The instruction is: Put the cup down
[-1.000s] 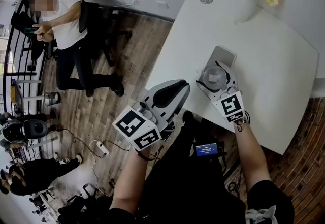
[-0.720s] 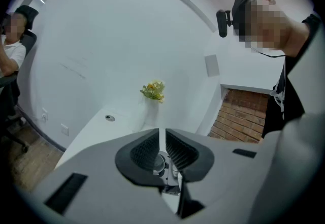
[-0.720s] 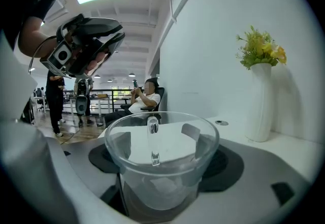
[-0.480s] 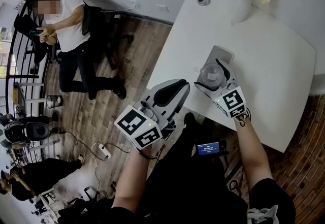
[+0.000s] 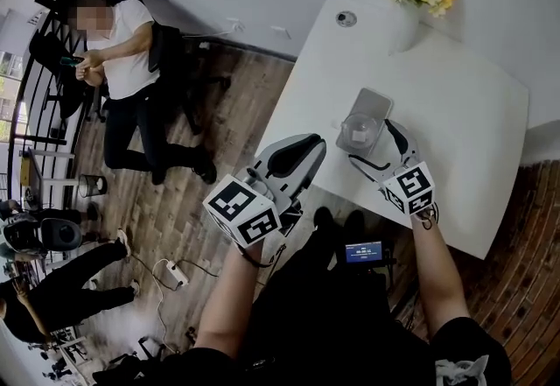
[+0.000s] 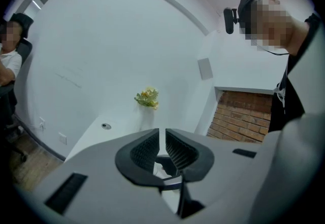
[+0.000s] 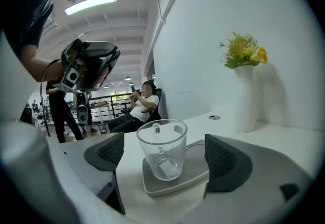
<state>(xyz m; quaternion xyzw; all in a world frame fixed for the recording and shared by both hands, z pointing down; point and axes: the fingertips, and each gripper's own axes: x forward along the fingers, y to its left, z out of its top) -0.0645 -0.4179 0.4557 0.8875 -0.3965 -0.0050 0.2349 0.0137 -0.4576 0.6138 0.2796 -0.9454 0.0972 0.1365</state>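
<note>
The cup (image 7: 161, 149) stood upright on the grey coaster (image 7: 198, 171) near the white table's (image 5: 455, 95) near edge, so the setting-down looked done and the release was in hand. The right gripper (image 5: 374, 143) had just been opening, its jaws wide on either side of the cup and clear of the glass. The left gripper (image 6: 165, 148), jaws nearly together on nothing, hung off the near left edge; next, the right one likely needed drawing straight back without clipping the cup.
</note>
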